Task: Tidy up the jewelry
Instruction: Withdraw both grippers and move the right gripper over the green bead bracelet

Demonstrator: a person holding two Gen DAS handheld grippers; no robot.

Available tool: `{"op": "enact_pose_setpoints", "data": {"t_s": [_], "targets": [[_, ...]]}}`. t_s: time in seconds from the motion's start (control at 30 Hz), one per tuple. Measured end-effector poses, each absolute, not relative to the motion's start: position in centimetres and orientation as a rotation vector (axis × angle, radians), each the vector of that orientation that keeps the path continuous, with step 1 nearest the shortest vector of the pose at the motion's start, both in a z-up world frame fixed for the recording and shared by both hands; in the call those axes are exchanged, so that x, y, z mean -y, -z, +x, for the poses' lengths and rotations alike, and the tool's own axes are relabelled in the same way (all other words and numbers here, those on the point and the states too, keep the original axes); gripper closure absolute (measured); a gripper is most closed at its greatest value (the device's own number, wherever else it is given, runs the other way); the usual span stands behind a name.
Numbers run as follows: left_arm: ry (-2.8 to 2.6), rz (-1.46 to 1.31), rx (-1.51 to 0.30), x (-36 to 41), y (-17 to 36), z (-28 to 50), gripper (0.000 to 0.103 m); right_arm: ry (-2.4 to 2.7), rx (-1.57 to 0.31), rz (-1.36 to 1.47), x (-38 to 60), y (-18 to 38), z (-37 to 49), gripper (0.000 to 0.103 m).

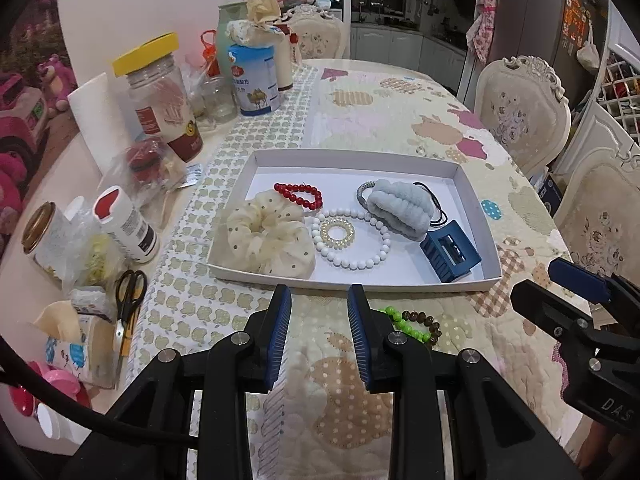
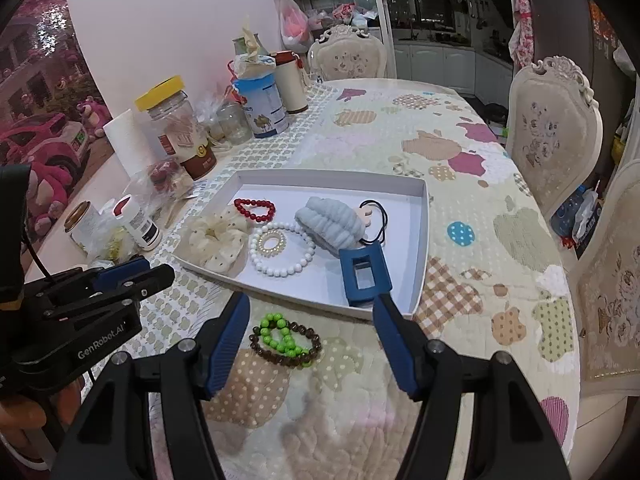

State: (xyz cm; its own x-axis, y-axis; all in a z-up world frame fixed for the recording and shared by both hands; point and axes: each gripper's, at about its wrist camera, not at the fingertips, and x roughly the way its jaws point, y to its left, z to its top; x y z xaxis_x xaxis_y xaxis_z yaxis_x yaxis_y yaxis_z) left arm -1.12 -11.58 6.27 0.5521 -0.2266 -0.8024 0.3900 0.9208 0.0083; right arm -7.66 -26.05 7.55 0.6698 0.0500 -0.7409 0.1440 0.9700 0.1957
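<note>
Both tools hang over the quilted tabletop (image 1: 400, 92) with nothing between their pads: left tool (image 1: 320, 340) parted narrowly, right tool (image 2: 310, 344) spread wider. Just ahead, outside the white tray (image 2: 425, 240), lie the green bracelet (image 2: 280, 336) and brown bracelet (image 2: 316, 346), overlapping. Inside the tray, left to right: cream scrunchie (image 1: 270, 236), white bead bracelet (image 1: 356, 240), blue clip (image 1: 450, 250).

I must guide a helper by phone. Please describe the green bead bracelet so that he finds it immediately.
Find the white tray on the patchwork tablecloth. On the cloth just outside its near edge lie two bead bracelets, interlinked. Yours is the green bead bracelet, bright lime, beside the brown bead bracelet.
</note>
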Motion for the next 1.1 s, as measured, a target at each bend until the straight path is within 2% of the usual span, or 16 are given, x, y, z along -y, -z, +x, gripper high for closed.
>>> {"op": "enact_pose_setpoints", "data": {"t_s": [0.77,1.1], "targets": [[0.367,0.191,-0.882,10.3,-7.4,-3.1,0.084,0.067,-0.825,0.240,24.5,-8.4,-9.8,0.036],[0.358,0.104,-1.013,8.3,-4.6,-1.2,0.084,0.038,-0.899,0.252,25.2,-4.6,-8.8,0.036]]}}
